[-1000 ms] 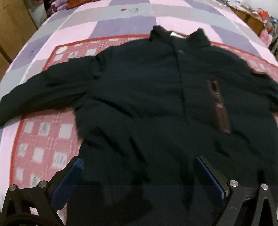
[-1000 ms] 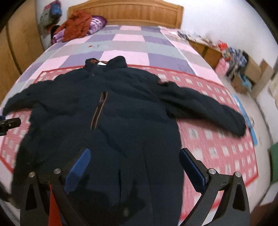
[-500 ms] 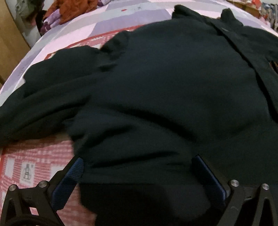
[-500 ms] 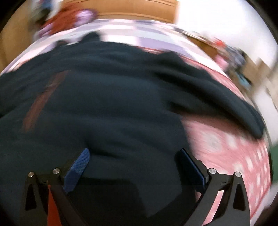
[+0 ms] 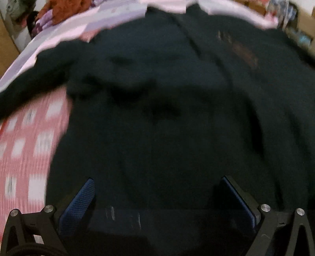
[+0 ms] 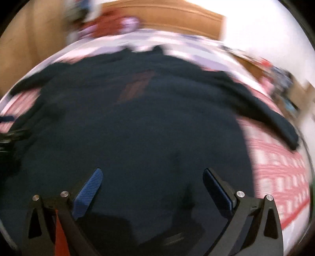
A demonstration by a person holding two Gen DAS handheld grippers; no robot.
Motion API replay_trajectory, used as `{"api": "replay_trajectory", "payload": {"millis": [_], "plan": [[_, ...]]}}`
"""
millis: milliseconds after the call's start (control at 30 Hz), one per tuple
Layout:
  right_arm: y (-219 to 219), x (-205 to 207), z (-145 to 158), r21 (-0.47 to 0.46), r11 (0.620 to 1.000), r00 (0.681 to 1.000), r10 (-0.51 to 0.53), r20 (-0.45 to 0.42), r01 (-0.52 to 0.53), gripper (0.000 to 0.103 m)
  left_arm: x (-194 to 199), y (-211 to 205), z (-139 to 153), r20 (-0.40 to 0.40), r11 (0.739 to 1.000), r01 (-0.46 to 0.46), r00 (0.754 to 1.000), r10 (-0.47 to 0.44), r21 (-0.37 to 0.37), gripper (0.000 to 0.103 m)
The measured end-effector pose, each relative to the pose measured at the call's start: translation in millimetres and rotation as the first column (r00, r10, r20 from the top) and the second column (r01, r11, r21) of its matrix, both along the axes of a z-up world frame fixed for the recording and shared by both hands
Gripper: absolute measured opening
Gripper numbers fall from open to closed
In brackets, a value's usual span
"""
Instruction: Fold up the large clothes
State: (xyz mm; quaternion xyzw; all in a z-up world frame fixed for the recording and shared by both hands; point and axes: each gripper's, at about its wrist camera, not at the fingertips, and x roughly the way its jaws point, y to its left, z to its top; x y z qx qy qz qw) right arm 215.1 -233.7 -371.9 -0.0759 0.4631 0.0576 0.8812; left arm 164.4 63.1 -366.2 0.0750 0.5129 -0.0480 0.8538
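Note:
A large dark navy jacket [image 5: 157, 118] lies spread face up on the bed, collar at the far end, sleeves out to both sides. It also fills the right wrist view [image 6: 147, 128], with its brown chest zip [image 6: 135, 88] visible. My left gripper [image 5: 157, 183] is open, low over the jacket's lower left part near the hem. My right gripper [image 6: 151, 175] is open, low over the lower right part. Neither holds cloth. Both views are blurred by motion.
The bed cover is pink and red check [image 5: 25, 147] near the hem and lilac patchwork further up. Orange and purple clothes [image 5: 59, 13] lie by the wooden headboard [image 6: 167, 19]. Boxes and clutter [image 6: 279, 78] stand right of the bed.
Both grippers have dropped from high above the bed to close over the jacket's lower half. Both stayed open.

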Motion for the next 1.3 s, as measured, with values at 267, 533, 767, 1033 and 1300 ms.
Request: {"api": "replay_trajectory", "payload": {"millis": [267,533,767,1033,1300], "plan": [[-109,-59,-45,-0.08,0.982,0.982,-0.175,-0.068,0.169,0.103,-37,86,-14,0.0,0.994,-0.102,0.995,0.102,0.049,0.103],[-148,-98,-48,-0.108,0.972,0.966,-0.223,-0.131,0.21,0.103,-52,97,-7,0.002,0.987,-0.137,0.99,0.138,0.079,0.103],[-156,-107,-23,-0.157,0.93,0.925,-0.353,-0.14,0.332,0.103,-50,61,25,0.034,0.992,-0.071,0.997,0.068,0.103,0.103],[-146,-24,-3,-0.067,0.936,0.937,-0.348,-0.039,0.345,0.103,56,-26,50,0.164,0.999,-0.047,0.985,0.05,-0.022,0.103],[-263,76,15,-0.157,0.875,0.889,-0.451,0.077,0.457,0.103,186,-92,34,0.228,0.995,-0.099,0.969,0.096,-0.001,0.103]]}}
